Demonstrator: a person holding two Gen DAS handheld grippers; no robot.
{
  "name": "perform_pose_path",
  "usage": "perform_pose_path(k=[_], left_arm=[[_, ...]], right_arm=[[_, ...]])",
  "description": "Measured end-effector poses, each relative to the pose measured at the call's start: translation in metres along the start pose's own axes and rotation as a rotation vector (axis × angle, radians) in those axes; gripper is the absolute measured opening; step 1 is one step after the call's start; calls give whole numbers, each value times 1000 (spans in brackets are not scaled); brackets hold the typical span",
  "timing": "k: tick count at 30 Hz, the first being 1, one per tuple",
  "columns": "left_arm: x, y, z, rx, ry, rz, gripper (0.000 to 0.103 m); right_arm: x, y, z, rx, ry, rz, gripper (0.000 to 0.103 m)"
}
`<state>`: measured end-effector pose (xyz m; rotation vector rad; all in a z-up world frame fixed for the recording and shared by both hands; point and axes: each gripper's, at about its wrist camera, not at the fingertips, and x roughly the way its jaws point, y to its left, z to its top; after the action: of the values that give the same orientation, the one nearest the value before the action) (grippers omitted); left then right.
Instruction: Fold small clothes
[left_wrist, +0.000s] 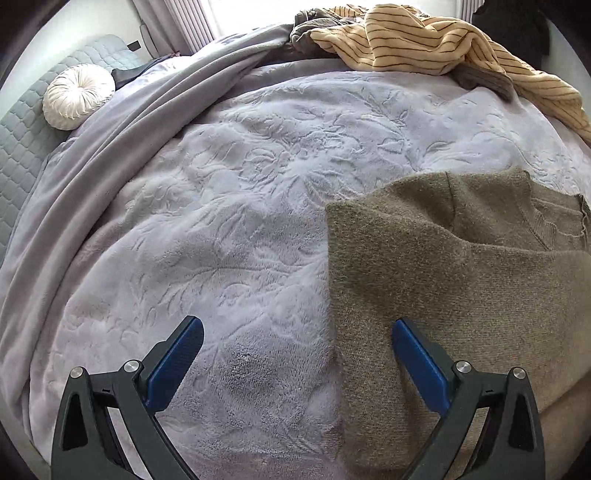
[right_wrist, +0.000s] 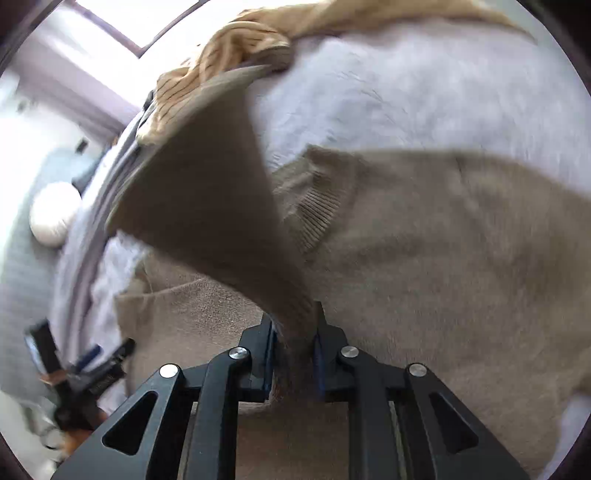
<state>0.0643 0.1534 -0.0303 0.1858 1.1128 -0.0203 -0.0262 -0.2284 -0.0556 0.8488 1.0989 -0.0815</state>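
Bed: lavender embossed blanket (left_wrist: 240, 192) is covering the whole surface.
Sweater: olive-brown knit sweater (left_wrist: 461, 280) is lying flat on the blanket, on the near right part of it.
Right gripper (right_wrist: 293, 354): its jaws are pinching a gathered fold of the sweater (right_wrist: 207, 192), and that flap is rising off the sweater's body.
Left gripper (left_wrist: 297, 354): it is hanging wide apart and gripping nothing, its right finger (left_wrist: 421, 362) over the sweater's left edge, its left finger over bare blanket.
Beyond the sweater: striped yellow garment (left_wrist: 436, 40) is lying crumpled at the blanket's far edge.
Far left of the sweater: round white cushion (left_wrist: 75, 98) is sitting beside the blanket.
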Motion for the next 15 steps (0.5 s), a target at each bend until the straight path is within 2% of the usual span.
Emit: perform_pose_path(k=[1,3,5,6,7,8,9,10,12,15], left_arm=[[1,2,3,-8,5,-8,102],[6,7,8,-25,26,-40,102],[15,9,12,-45,65,-69,99],[17,9,13,-53,73,-90,73],[19,9,14,-59,86,-132,39],[20,8,16,-69,99,-177,27],[19,6,18,-73,94,-189,16],[16,2,20,-57,76,-176,10],[14,-4,22,-21,48,-148,10],[21,-4,21,-8,49,-134,10]], right_arm=[[-4,-14,-3,63,7,25,55],[-10,-30,-4,142,-20,100,58],[-14,-39,-2,192,-38,114,58],[-14,-42,0,214,-41,120,55],[-14,-43,3,222,-41,123,28],[-13,-39,6,205,-38,101,7],[-14,-32,10,163,-40,67,8],[-17,-25,13,128,-49,60,8],[-24,-13,16,65,-72,34,8],[-29,-32,8,94,-51,-25,8]])
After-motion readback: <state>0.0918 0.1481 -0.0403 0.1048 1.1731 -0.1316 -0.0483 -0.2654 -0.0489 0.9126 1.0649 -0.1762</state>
